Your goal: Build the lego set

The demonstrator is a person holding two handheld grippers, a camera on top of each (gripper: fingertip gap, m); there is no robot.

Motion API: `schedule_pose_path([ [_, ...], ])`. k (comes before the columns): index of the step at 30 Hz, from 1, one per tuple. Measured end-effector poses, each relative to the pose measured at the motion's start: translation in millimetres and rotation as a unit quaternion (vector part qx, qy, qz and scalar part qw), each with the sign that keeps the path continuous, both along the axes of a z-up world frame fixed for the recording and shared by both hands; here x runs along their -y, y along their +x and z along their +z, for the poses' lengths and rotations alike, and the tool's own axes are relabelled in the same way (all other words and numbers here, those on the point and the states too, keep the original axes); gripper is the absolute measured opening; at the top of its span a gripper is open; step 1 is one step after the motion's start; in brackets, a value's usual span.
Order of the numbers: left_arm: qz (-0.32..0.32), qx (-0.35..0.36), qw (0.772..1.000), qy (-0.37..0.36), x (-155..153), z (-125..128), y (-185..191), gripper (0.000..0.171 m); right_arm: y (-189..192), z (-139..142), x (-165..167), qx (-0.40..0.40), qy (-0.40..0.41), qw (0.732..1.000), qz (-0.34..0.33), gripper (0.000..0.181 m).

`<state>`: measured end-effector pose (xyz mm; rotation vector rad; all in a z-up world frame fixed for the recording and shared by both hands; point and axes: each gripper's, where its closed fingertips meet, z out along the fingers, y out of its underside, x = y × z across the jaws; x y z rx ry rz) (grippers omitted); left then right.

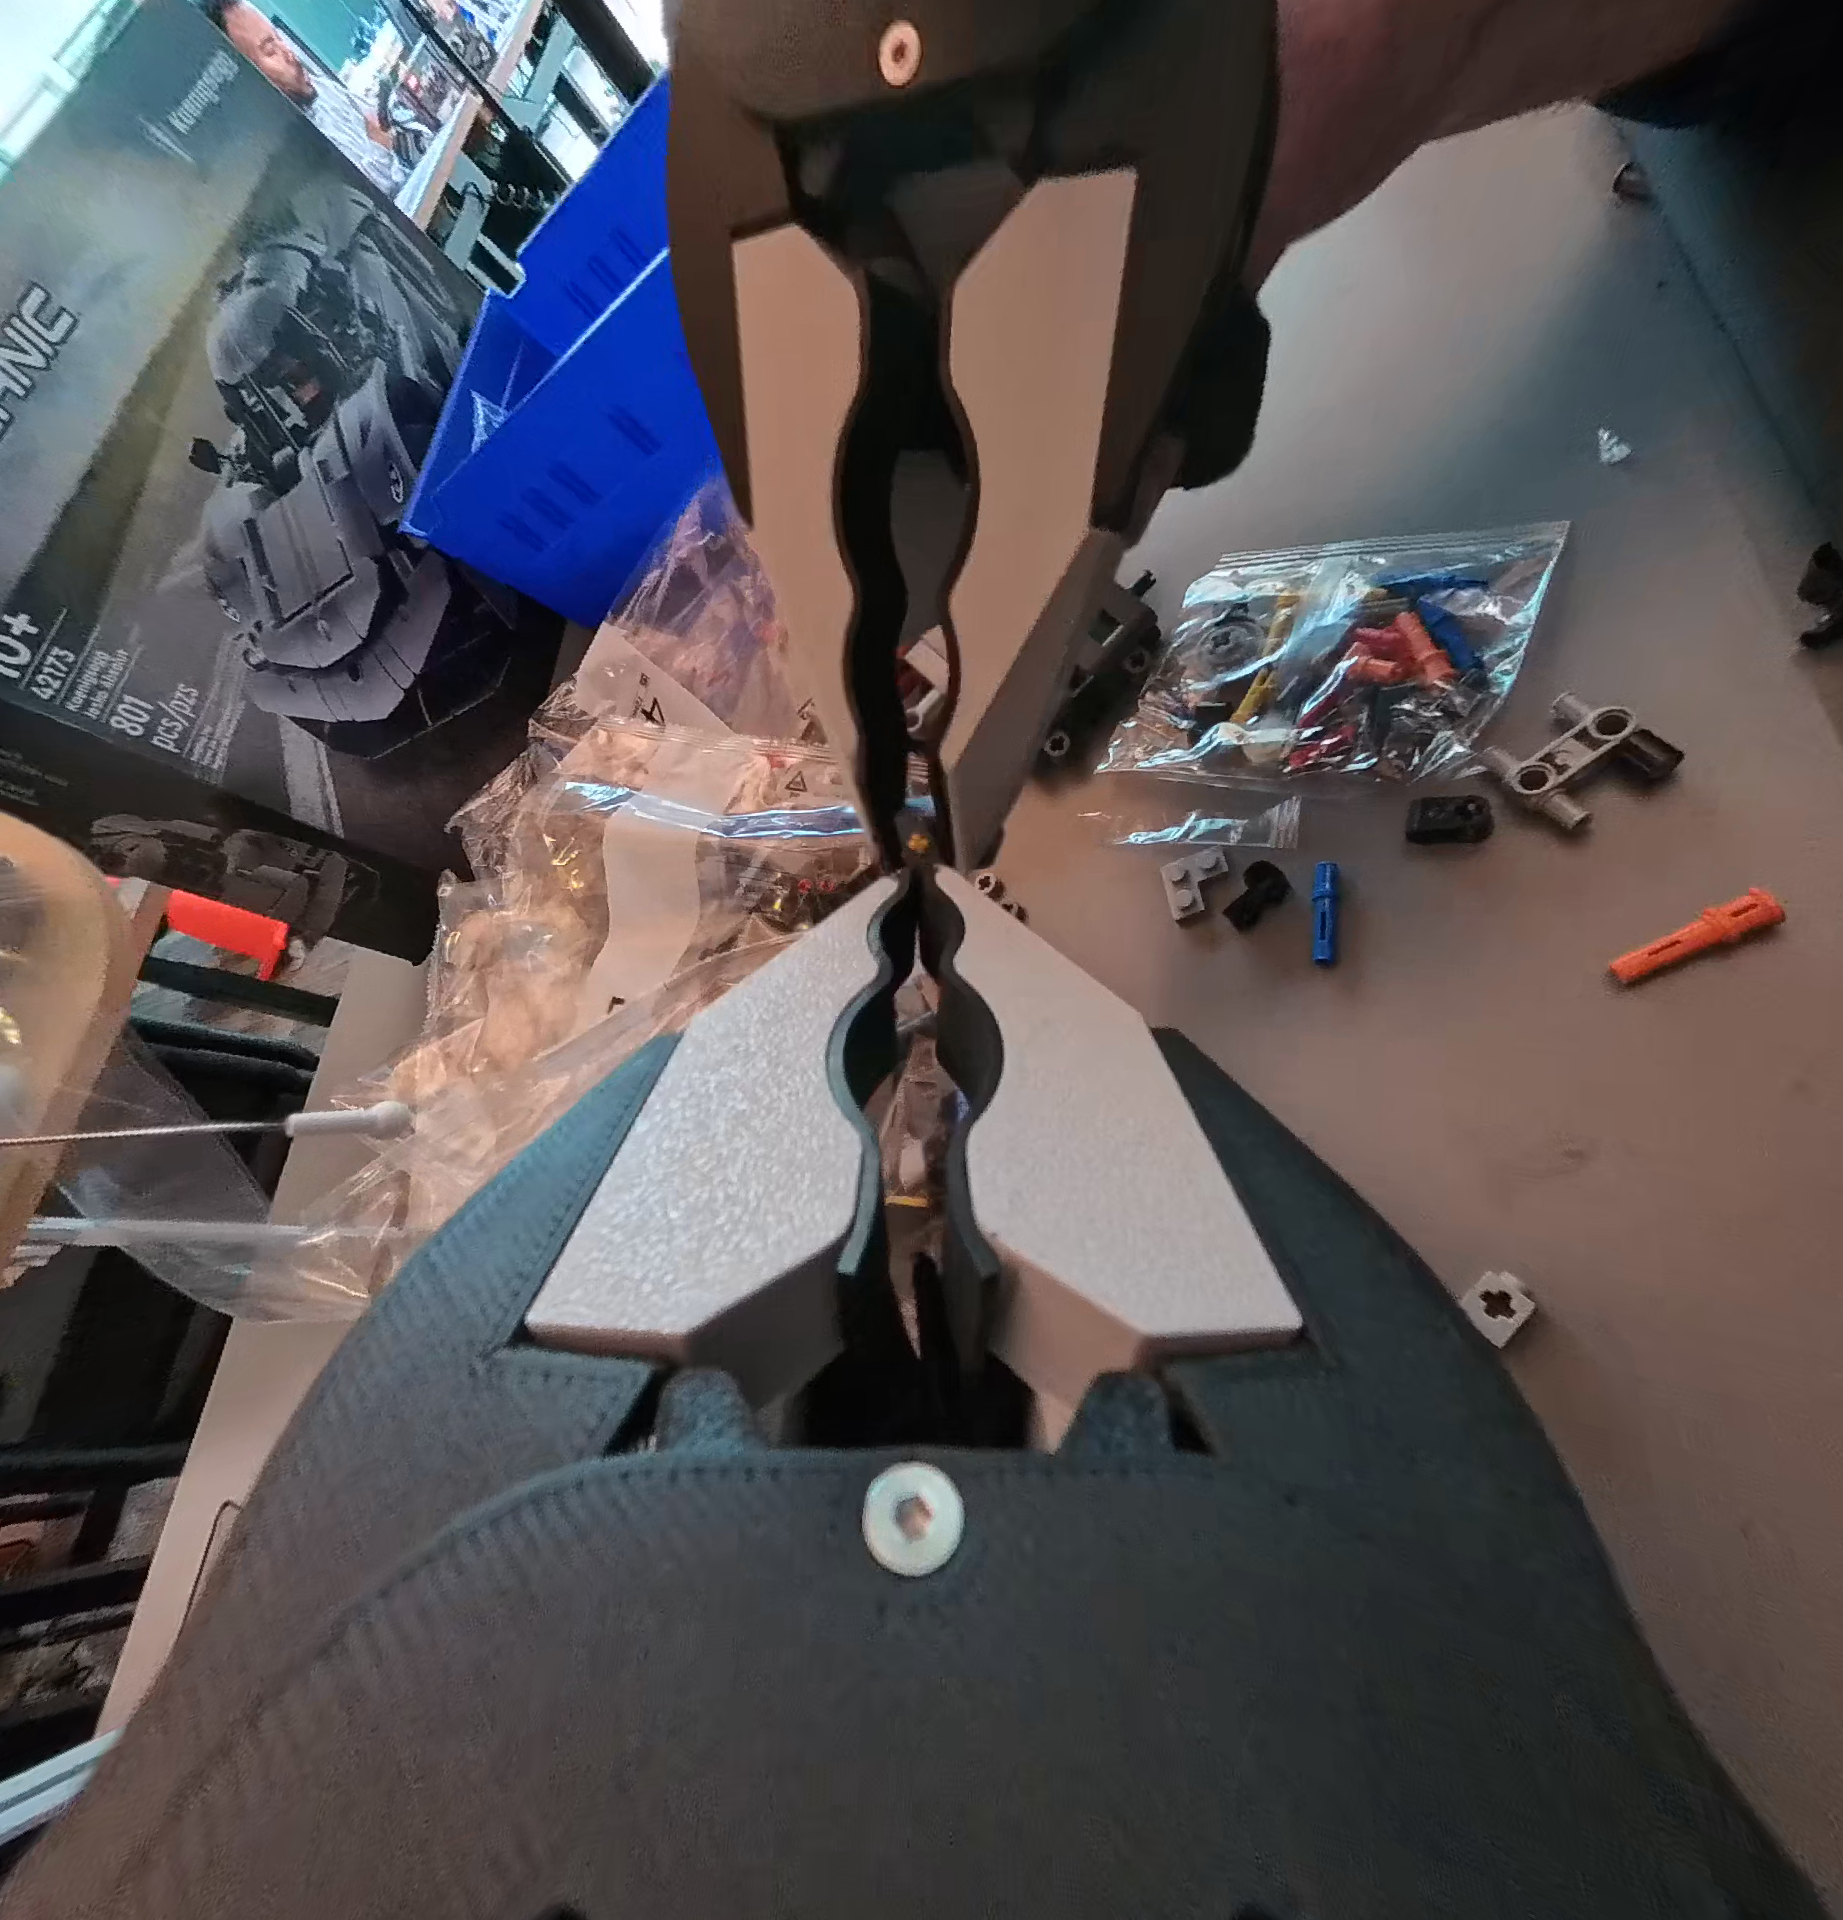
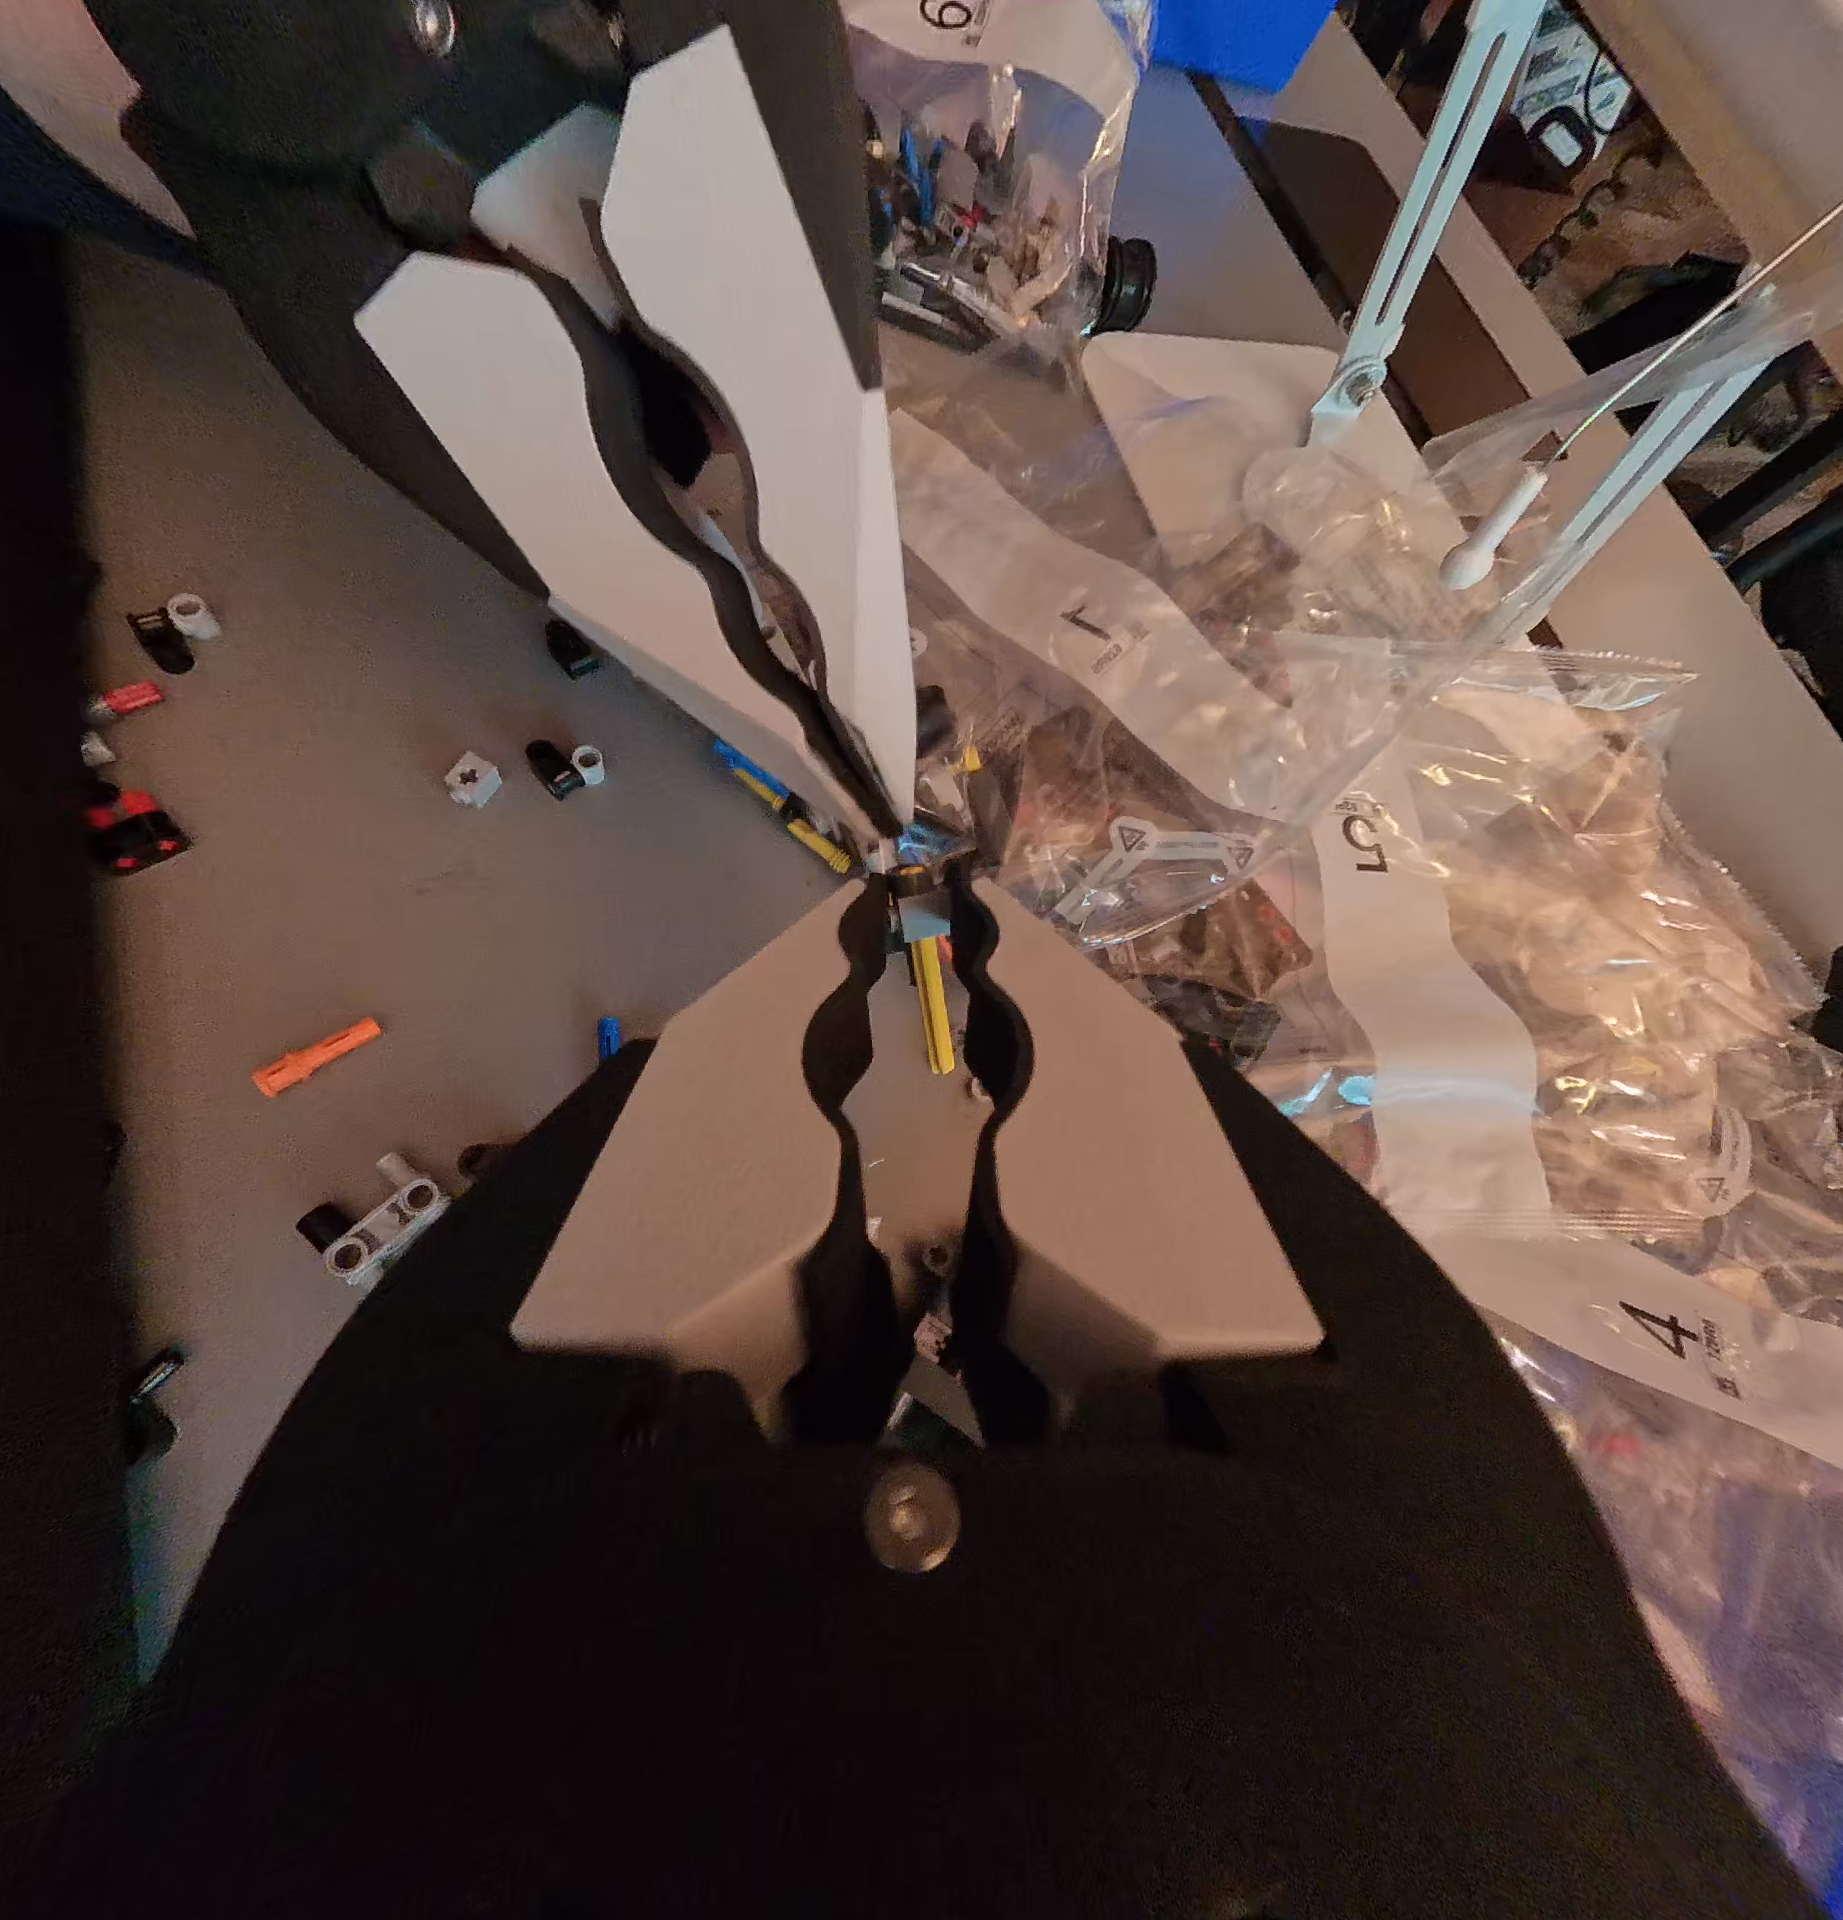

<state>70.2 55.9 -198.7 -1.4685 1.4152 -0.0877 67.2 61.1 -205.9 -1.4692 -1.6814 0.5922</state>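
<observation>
With both tips meeting nose to nose, right gripper (image 2: 912,883) pinches a small grey piece on a yellow axle (image 2: 935,1013) while left gripper (image 1: 917,883) is nearly pressed together at 12 o'clock, likely mating them; loose parts like the orange pin (image 1: 1698,935) wait at 3 o'clock.

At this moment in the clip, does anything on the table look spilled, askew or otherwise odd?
Nothing looks damaged. Loose lego pieces lie scattered on the table, among them an orange pin and a blue pin, outside the small open parts bag. Crumpled clear bags are heaped to one side.
</observation>
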Motion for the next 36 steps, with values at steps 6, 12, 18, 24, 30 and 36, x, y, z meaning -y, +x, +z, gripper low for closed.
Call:
schedule_pose_path([
  [6, -0.009, 0.009, 0.999, -0.03, 2, -5, 1, 0.0, 0, 13, 2, -0.039, -0.016, 0.999, 0.007, 0.009],
  [12, -0.021, 0.018, 0.999, -0.045, 6, -8, 6, 0.022, -2, 19, 6, -0.063, -0.034, 0.997, 0.02, 0.009],
  [18, -0.016, 0.02, 0.998, -0.056, 4, -11, 6, 0.031, -3, 23, 13, -0.074, -0.041, 0.996, 0.04, 0.009],
  [24, -0.03, 0.015, 0.997, -0.069, 9, -15, 7, 0.0, -3, 25, 18, -0.083, -0.055, 0.994, 0.054, 0.009],
  [30, -0.026, 0.042, 0.996, -0.07, 7, -9, 8, 0.0, 0, 30, 17, -0.095, -0.062, 0.992, 0.059, 0.009],
  [36, -0.03, 0.077, 0.992, -0.097, 8, -4, 11, 0.03, -5, 29, 25, -0.097, -0.065, 0.99, 0.08, 0.009],
])
